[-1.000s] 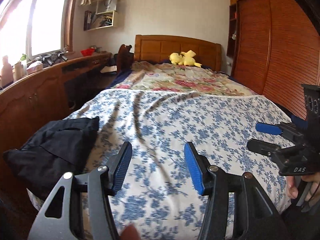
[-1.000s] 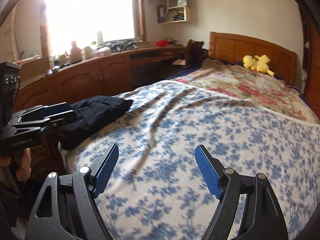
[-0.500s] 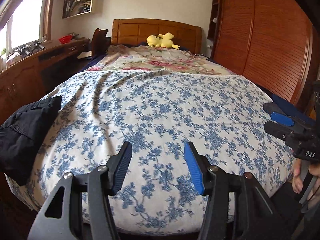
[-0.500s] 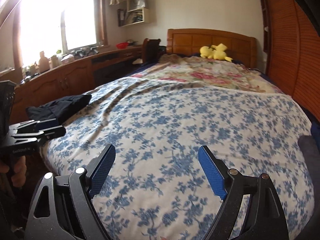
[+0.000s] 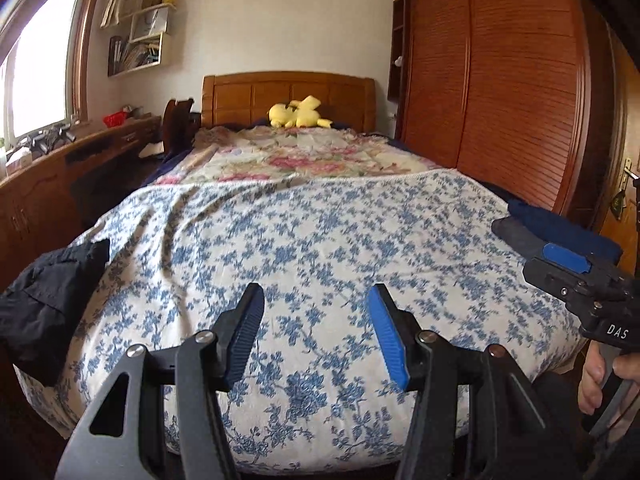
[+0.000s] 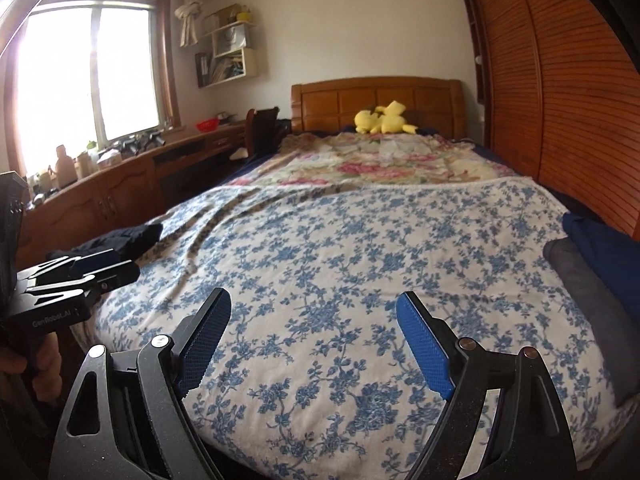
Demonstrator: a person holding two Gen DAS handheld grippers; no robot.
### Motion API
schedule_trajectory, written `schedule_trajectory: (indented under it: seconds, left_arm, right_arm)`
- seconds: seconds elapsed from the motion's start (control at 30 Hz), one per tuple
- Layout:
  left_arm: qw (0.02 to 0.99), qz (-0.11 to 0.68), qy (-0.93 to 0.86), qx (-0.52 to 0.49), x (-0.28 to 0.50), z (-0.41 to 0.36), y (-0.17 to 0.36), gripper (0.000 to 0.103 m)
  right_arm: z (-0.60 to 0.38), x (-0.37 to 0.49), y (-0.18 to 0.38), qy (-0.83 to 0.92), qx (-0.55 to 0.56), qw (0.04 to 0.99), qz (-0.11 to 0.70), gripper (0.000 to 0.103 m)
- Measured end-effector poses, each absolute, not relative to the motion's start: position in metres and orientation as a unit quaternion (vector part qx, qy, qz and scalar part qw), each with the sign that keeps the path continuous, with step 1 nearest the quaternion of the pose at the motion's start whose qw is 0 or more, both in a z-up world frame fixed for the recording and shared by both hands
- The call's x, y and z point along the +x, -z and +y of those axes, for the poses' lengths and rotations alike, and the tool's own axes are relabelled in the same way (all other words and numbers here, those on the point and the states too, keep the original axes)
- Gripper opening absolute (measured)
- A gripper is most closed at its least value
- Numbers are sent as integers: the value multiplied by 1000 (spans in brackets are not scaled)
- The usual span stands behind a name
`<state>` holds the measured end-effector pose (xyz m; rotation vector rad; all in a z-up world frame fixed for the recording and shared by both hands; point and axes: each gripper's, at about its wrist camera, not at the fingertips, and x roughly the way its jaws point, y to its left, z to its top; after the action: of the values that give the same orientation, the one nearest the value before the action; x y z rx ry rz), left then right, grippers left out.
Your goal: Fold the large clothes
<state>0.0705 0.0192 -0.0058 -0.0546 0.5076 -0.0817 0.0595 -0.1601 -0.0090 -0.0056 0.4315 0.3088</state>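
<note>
A folded black garment (image 5: 44,304) lies at the bed's front left corner; it also shows in the right wrist view (image 6: 124,240). A dark grey cloth (image 6: 588,292) and a navy cloth (image 6: 612,248) lie at the bed's right edge; they show in the left wrist view too (image 5: 520,232). My left gripper (image 5: 316,332) is open and empty above the foot of the bed. My right gripper (image 6: 314,340) is open and empty, also above the foot. Each gripper appears in the other's view, the right one (image 5: 576,276) and the left one (image 6: 80,276).
A blue-flowered white blanket (image 5: 328,240) covers the near half of the bed, a pink floral cover (image 5: 296,160) the far half. A yellow plush toy (image 5: 298,114) sits by the headboard. A wooden counter (image 6: 100,196) runs along the left, a wardrobe (image 5: 500,92) along the right.
Both grippers have swung right and pulled back toward the foot of the bed. The black garment has slid to the left edge of both views; the cloths at the right have come into view.
</note>
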Motion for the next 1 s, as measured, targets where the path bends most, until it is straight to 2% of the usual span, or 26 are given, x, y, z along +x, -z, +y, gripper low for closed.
schedule_trajectory:
  seconds: [0.33, 1.0]
  left_arm:
    - [977, 208, 47, -18, 38, 11, -34, 54]
    - [978, 204, 39, -23, 31, 13, -31, 54]
  right_arm:
    - [-174, 20, -31, -128, 9, 981, 147, 87]
    - [-180, 14, -27, -123, 13, 982, 144, 87]
